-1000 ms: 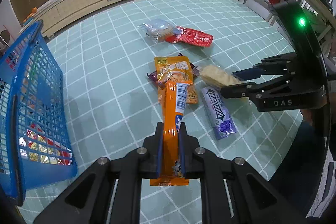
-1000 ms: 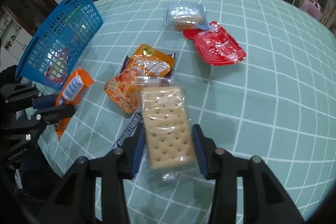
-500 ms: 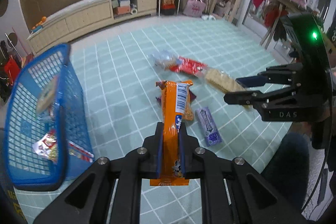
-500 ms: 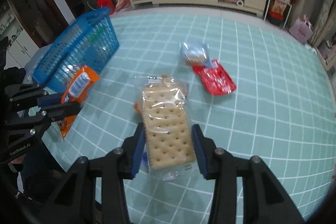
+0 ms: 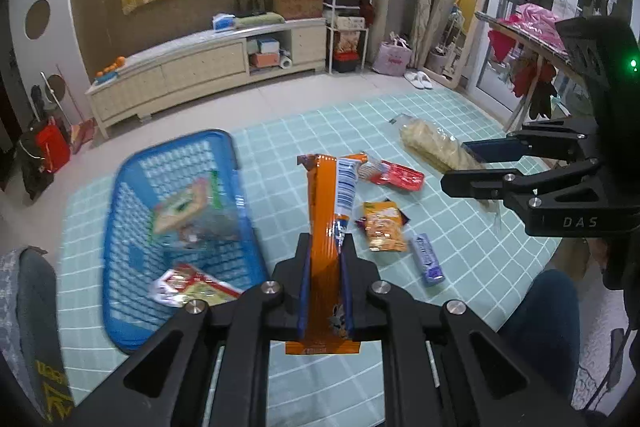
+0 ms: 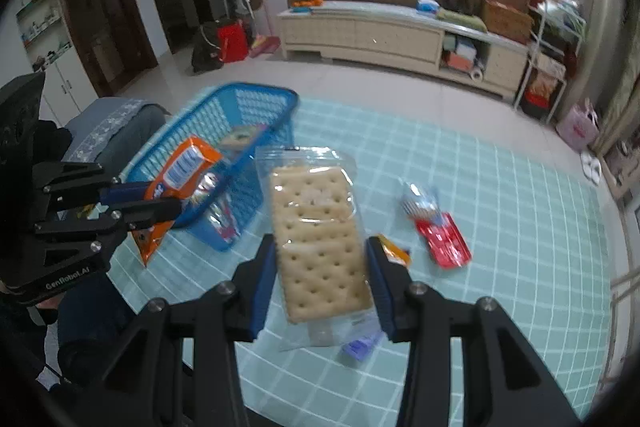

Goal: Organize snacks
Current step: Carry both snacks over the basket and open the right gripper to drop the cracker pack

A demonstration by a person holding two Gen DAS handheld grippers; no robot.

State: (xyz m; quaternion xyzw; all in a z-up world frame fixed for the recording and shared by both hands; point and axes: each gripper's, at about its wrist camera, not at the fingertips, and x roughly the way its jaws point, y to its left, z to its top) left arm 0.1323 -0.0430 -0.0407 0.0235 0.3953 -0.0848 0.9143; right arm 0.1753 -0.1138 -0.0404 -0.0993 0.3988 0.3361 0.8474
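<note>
My left gripper (image 5: 324,259) is shut on an orange snack packet (image 5: 330,223) and holds it upright, high above the table. It also shows in the right wrist view (image 6: 180,175), beside the blue basket (image 6: 260,99). My right gripper (image 6: 322,267) is shut on a clear cracker pack (image 6: 316,231), raised above the table; the pack also shows in the left wrist view (image 5: 432,147). The blue basket (image 5: 120,227) stands at the table's left with several packets inside.
On the green checked tablecloth (image 5: 280,147) lie a red packet (image 5: 400,177), a small orange packet (image 5: 382,227) and a purple gum pack (image 5: 428,259). A clear wrapped snack (image 6: 420,203) lies by the red packet (image 6: 444,239). A long cabinet (image 5: 200,67) stands behind.
Both grippers have risen well above the table with their snacks. The basket has come further into both views, and the room behind now shows.
</note>
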